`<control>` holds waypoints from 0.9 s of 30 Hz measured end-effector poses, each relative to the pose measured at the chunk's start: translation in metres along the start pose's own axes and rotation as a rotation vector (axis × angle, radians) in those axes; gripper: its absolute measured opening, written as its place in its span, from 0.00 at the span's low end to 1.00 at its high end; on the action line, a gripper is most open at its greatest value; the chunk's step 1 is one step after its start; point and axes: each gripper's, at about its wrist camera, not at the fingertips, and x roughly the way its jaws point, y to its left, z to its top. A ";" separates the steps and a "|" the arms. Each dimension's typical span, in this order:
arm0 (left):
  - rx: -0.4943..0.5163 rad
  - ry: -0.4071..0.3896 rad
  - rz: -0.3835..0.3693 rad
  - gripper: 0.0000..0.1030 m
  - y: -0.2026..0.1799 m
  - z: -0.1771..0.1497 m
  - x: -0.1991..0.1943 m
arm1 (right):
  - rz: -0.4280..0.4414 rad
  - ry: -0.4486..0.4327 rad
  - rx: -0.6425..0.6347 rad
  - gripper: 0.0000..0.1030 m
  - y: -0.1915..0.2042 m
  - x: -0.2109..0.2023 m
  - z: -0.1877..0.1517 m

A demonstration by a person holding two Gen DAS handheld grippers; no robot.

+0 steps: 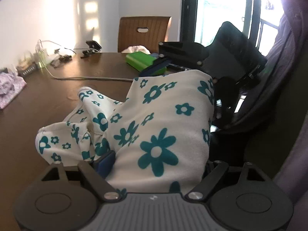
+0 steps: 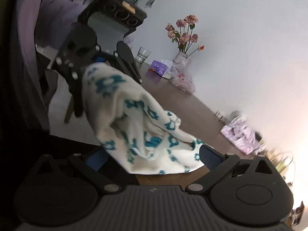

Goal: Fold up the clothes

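A white garment with teal flowers (image 1: 159, 127) hangs bunched above the dark wooden table (image 1: 57, 100). It lies over my left gripper (image 1: 156, 163). The left blue pad (image 1: 106, 161) sits far out to the side and the right finger is hidden under the cloth. The garment's top edge reaches the right gripper (image 1: 163, 61) at the upper right. In the right wrist view the garment (image 2: 138, 127) runs between the two blue pads (image 2: 209, 157) of my right gripper (image 2: 153, 158), which stand wide apart. Its far end hangs from the left gripper (image 2: 99, 59).
A green box (image 1: 140, 59), a grey cable (image 1: 92, 78), small gadgets (image 1: 92, 46) and a brown chair (image 1: 144, 32) are at the table's far side. A vase of pink flowers (image 2: 182, 57), a glass (image 2: 143, 54), a purple tissue pack (image 2: 158, 67) and patterned bags (image 2: 240, 134) line the wall edge.
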 end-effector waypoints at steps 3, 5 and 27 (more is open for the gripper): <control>0.017 0.045 -0.035 0.81 -0.002 0.005 -0.001 | 0.009 -0.026 -0.024 0.99 0.000 0.001 0.006; 0.040 0.080 -0.054 0.81 -0.003 0.008 -0.001 | 0.015 -0.044 -0.040 0.99 -0.001 0.002 0.009; -0.330 -0.093 -0.181 0.80 0.070 0.006 -0.010 | 0.538 -0.011 0.863 0.37 -0.076 0.034 -0.039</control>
